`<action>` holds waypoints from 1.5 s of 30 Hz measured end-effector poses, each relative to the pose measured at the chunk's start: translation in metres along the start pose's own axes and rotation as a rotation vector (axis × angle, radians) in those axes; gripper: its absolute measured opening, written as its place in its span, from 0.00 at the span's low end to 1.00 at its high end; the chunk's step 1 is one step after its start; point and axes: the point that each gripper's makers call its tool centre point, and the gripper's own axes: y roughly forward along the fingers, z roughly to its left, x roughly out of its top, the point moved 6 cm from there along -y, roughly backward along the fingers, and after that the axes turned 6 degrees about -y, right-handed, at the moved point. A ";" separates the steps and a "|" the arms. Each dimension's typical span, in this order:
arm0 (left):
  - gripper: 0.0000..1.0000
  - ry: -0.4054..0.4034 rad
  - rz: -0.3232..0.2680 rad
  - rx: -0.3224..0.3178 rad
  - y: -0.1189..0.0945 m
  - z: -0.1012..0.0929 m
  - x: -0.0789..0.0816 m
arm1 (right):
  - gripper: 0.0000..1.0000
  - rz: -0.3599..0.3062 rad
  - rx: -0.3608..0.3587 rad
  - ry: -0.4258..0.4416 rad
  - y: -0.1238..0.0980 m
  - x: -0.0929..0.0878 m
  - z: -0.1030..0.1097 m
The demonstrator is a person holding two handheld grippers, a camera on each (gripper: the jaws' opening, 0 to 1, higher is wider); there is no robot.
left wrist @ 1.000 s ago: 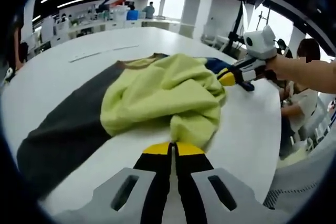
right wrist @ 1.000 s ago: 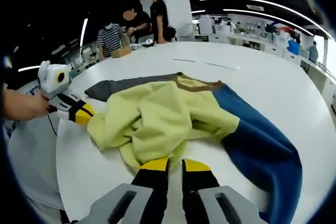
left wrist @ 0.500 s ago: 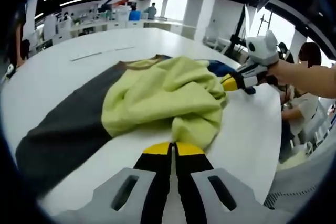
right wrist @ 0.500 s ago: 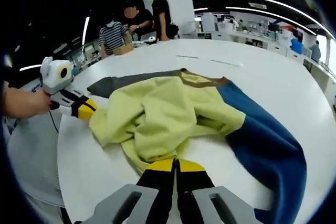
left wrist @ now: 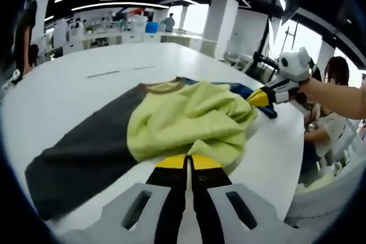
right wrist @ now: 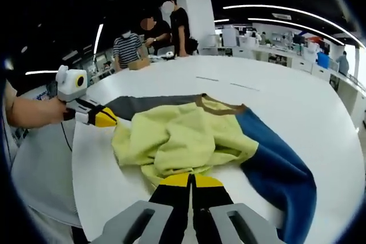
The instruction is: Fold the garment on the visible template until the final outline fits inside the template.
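The garment lies bunched on the white round table [left wrist: 68, 84]. Its yellow-green body [left wrist: 189, 121] is crumpled in the middle, with a dark grey sleeve [left wrist: 86, 147] spread to one side and a blue sleeve [right wrist: 274, 164] to the other. My left gripper [left wrist: 189, 161] is shut, and the yellow hem runs into its tips. My right gripper [right wrist: 190, 180] is shut on the yellow hem at its own end. Across the garment, the right gripper [left wrist: 260, 98] and the left gripper [right wrist: 106, 119] each sit at a corner of the hem, held in a hand.
Two thin marks [right wrist: 226, 82] lie on the table beyond the collar [right wrist: 220, 106]. Several people [right wrist: 128, 47] stand behind the table's far edge. Desks and a white pillar [left wrist: 220, 24] fill the room behind. The table edge [left wrist: 286, 158] drops off close to the right gripper.
The right gripper's jaws went from slightly apart to shut on the yellow hem. Both grippers have shifted, and the yellow body is gathered more tightly, with the hem drawn towards the collar.
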 end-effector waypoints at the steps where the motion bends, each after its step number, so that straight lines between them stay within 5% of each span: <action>1: 0.00 -0.001 -0.004 -0.001 -0.001 0.000 0.001 | 0.00 -0.004 0.000 -0.003 -0.002 0.001 0.001; 8: 0.00 0.008 -0.013 0.001 -0.003 0.000 0.004 | 0.00 -0.029 -0.007 -0.016 -0.012 0.008 0.003; 17: 0.01 -0.006 0.105 -0.042 0.010 -0.006 -0.028 | 0.00 0.006 -0.011 -0.026 -0.011 -0.005 0.006; 23: 0.20 -0.004 0.135 -0.051 0.018 -0.010 -0.036 | 0.00 0.016 -0.011 -0.022 -0.011 -0.009 0.006; 27: 0.14 0.015 0.161 -0.058 0.022 -0.012 -0.040 | 0.00 0.019 -0.010 -0.022 -0.011 -0.010 0.006; 37: 0.00 0.046 0.163 -0.063 0.023 -0.014 -0.040 | 0.00 0.020 -0.014 -0.014 -0.011 -0.013 0.006; 45: 0.00 0.011 0.066 -0.047 0.004 -0.007 -0.016 | 0.00 -0.018 -0.021 -0.007 -0.021 -0.003 0.004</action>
